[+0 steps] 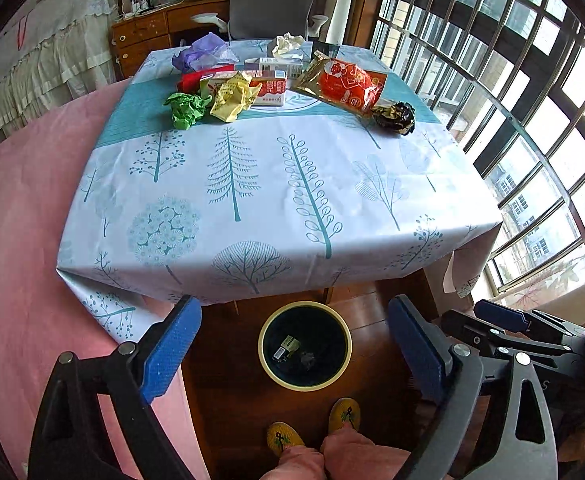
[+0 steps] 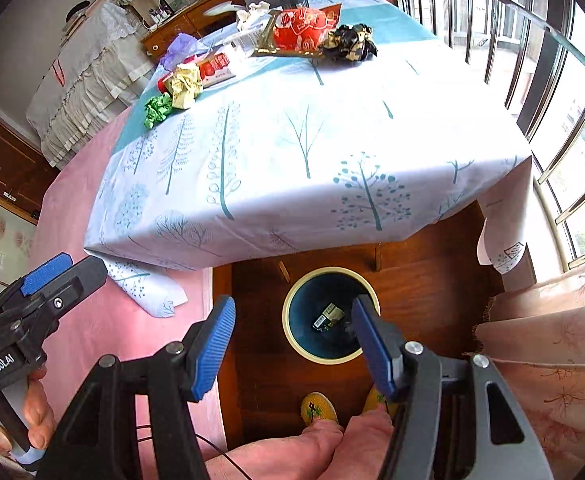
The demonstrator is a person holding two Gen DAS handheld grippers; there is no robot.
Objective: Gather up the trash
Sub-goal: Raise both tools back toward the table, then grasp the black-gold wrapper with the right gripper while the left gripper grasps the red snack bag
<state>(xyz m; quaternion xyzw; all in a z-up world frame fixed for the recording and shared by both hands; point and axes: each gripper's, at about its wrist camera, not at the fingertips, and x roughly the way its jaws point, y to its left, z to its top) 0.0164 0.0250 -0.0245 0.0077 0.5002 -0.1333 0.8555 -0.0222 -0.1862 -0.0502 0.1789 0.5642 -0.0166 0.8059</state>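
Left wrist view looked steeply down past the left gripper (image 1: 294, 346), whose blue-padded fingers (image 1: 171, 346) stood spread wide with nothing between them. Between the fingers, at about six o'clock of the frame, a round bin (image 1: 305, 346) with a cream rim sat on the dark wooden floor, a small wrapper lying in its bottom. Below it showed two yellow slippers (image 1: 344, 414). The table (image 1: 252, 184), under a cloth printed with teal trees, filled the middle. Trash clustered at its far side, toward twelve o'clock: a green paper ball (image 1: 186, 109), a crumpled yellow paper (image 1: 234, 96), a red and white carton (image 1: 270, 87), a red snack bag (image 1: 342, 84), a dark foil wrapper (image 1: 396, 117), a purple bag (image 1: 202, 52) and a white tissue (image 1: 288, 43). The other gripper showed at four o'clock.

Right wrist view showed the right gripper (image 2: 292, 346) with its fingers (image 2: 212, 348) parted and empty, the bin (image 2: 292, 304) seen between them. The left gripper (image 2: 46, 274) entered at nine o'clock, held by a hand (image 2: 32, 416). Trash lay toward twelve o'clock on the table (image 2: 292, 168): the snack bag (image 2: 302, 30), the foil wrapper (image 2: 350, 44), the yellow paper (image 2: 184, 84) and the green ball (image 2: 157, 109).
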